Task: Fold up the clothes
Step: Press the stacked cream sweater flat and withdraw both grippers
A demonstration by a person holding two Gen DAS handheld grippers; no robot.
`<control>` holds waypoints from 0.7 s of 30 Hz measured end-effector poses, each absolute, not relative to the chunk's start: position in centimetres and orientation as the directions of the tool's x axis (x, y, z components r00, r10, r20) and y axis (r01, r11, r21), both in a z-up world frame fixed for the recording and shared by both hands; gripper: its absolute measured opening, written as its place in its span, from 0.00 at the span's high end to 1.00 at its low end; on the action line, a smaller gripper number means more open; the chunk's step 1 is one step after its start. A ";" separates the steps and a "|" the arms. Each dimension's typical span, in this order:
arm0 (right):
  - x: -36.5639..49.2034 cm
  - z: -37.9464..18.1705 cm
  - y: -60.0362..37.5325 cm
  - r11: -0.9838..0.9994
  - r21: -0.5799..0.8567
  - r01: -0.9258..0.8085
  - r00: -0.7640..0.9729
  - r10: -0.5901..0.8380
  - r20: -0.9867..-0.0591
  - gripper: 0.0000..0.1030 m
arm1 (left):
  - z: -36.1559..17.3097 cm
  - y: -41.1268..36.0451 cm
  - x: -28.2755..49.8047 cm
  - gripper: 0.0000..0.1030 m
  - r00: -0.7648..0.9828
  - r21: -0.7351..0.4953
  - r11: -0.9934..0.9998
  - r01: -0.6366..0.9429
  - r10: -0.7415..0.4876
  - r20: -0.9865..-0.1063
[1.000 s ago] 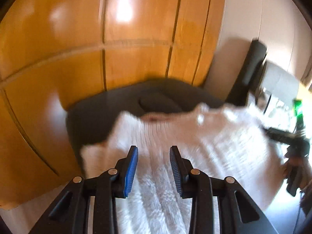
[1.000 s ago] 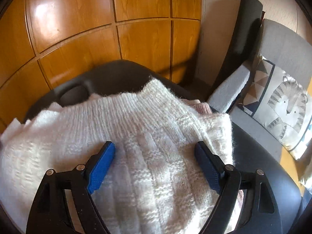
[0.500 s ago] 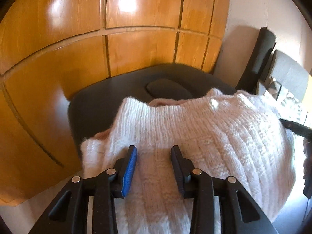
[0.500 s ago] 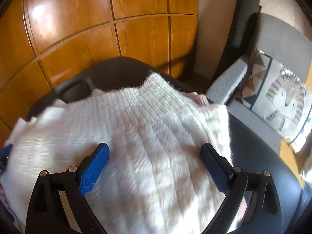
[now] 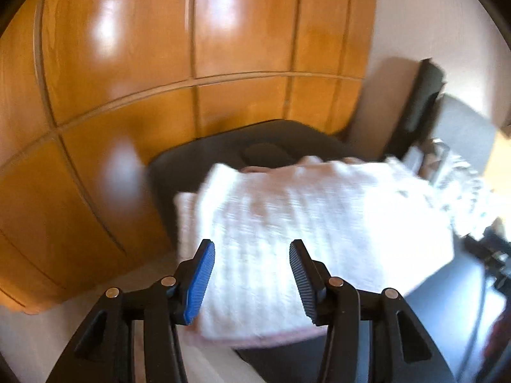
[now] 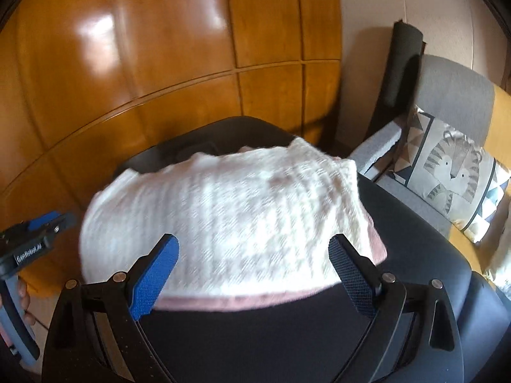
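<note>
White knit sweater [image 6: 223, 217] lies folded on a dark padded table [image 6: 415, 239], pink garment [image 6: 271, 300] edging beneath. Wooden wardrobe [image 6: 143, 63] behind; grey chair [image 6: 453, 92] with tiger cushion [image 6: 453, 172] far right. Left gripper [image 5: 252, 274] and right gripper [image 6: 254, 274] both spread apart, empty, near edge.

Both grippers were black plastic frames with silver screws at the joints. The left gripper [image 5: 252, 274] had one blue ribbed pad and one black. The right gripper [image 6: 254, 276] matched, its black pad cross-hatched.
</note>
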State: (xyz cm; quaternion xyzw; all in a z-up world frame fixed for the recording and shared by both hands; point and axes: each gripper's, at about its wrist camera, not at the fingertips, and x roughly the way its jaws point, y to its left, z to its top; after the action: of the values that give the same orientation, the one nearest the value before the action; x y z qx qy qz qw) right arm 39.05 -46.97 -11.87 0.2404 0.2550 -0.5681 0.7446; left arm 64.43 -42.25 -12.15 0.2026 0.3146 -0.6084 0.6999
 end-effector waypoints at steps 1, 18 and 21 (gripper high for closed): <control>39.2 -11.7 -46.1 0.246 0.059 0.968 0.224 -0.726 -0.650 0.06 | -11.8 -42.9 64.2 0.52 0.037 -0.122 0.162 0.979 -0.732 -0.680; 39.4 -9.5 -38.5 0.246 0.053 0.968 0.225 -0.753 -0.619 0.06 | -8.1 -36.6 60.2 0.49 -0.021 -0.099 0.052 0.994 -0.781 -0.624; 39.6 -9.5 -38.7 0.245 0.060 0.968 0.228 -0.748 -0.623 0.06 | -8.1 -36.5 60.4 0.49 -0.018 -0.102 0.057 0.993 -0.785 -0.619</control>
State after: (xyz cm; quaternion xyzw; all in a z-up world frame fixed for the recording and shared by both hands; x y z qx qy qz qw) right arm 39.61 -38.67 -9.50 0.2254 0.2432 -0.5716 0.7505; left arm 60.44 -36.51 -8.06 0.1912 0.2725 -0.6595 0.6740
